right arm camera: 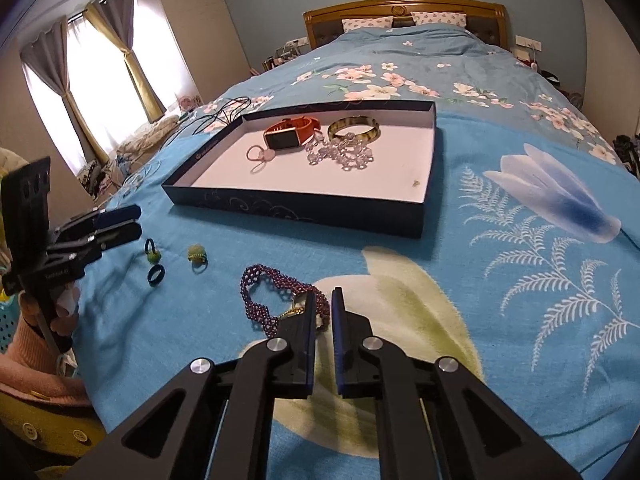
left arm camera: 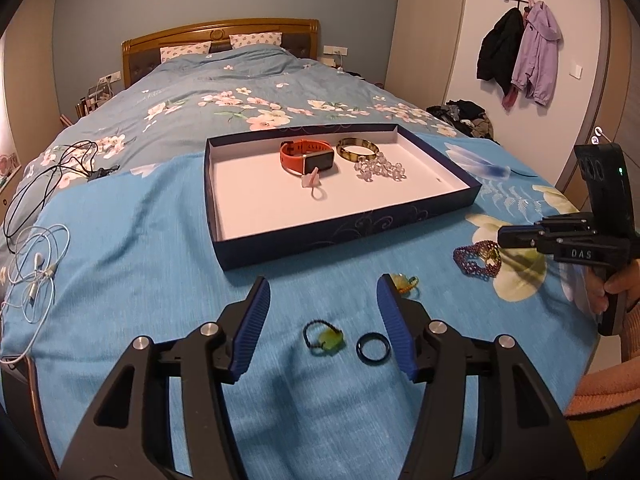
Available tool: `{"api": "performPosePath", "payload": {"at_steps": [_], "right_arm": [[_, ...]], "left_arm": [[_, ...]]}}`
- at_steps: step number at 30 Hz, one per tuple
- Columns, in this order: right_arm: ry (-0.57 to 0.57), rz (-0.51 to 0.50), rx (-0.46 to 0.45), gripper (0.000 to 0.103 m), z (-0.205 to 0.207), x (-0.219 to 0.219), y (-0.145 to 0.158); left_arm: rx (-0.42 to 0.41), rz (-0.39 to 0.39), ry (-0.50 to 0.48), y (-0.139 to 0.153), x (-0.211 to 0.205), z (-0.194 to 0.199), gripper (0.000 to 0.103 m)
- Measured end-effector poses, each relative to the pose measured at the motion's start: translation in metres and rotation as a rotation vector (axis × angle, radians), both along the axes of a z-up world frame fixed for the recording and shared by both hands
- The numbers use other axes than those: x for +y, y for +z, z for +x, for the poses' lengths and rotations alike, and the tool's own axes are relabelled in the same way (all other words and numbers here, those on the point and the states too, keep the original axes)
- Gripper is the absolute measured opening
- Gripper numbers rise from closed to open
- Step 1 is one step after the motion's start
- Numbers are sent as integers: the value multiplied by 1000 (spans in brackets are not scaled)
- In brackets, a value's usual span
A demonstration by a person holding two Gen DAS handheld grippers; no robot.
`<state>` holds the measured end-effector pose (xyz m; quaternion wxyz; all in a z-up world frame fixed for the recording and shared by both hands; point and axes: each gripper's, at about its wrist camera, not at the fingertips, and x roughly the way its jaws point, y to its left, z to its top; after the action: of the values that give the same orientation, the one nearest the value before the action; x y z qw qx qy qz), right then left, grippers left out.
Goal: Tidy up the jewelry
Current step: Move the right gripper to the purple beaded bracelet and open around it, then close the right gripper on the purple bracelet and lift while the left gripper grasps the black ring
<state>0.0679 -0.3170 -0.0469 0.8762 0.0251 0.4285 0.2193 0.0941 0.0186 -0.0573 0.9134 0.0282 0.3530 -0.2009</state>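
- Nearest my left camera are the left tongs [left arm camera: 322,296], jaws standing open with nothing between the pads; the black ring [left arm camera: 374,347] lies just inside the right-hand pad and the green-stone ring [left arm camera: 323,338] sits between the pads, a little left of it, both flat on the blue bedspread [left arm camera: 140,264].
- A second green ring [left arm camera: 404,282] lies just beyond the tip of the left tongs' right finger, partly hidden by it.
- My right tongs [right arm camera: 322,300] are all but closed. I cannot tell whether they pinch anything: the purple beaded bracelet [right arm camera: 260,300] lies against the outer side of their left finger, its gold clasp at that fingertip, and the narrow gap between the pads looks empty.
- The bracelet's long axis runs away from the right tongs toward their upper left, so it lies left of the jaw line rather than in it. The right hand is plainly the nearer one to it.
- The dark blue tray [right arm camera: 304,212] sits well ahead of both tongs, already holding an orange watch [right arm camera: 286,134], a bangle [right arm camera: 354,128], clear beads [right arm camera: 340,154] and a pink ring [right arm camera: 260,156].
- My judgement: the next move turns on shifting the right tongs left, so that the bracelet's band falls between the pads.
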Motion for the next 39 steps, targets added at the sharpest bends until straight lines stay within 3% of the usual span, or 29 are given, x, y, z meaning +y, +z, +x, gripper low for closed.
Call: {"api": "performPosePath", "payload": {"at_steps": [11,14,21,24,28,35,36,37,39], "right_arm": [[18,-32,23,5,4,11,-10],[18,-26,0,0,2,10,-6],[36,3,-64,0,-8,15,12],[21,-39,-76,2,-6,19,14],[-6,-51,-28,8,1,15,1],[-13,-56,14,10,5,14,-12],[-14,-58,12,9,5,14,-11],[-12,-55,14,2,5,14,-12],[-10,-56,5,1,4,14,-10]], "left_arm": [[18,-7,-17,-6,-3,-5,55],[19,-3,-25,-6,-3,-7,55],[17,10,-85,-8,-10,-18,55],[19,12,-107,-9,-13,-24,55],[22,6,-116,-12,-15,-27,55],[29,9,-126,-14,-16,-30,55],[30,10,-128,-14,-16,-30,55],[31,10,-131,-15,-16,-30,55],[34,14,-134,-15,-17,-30,55]]}}
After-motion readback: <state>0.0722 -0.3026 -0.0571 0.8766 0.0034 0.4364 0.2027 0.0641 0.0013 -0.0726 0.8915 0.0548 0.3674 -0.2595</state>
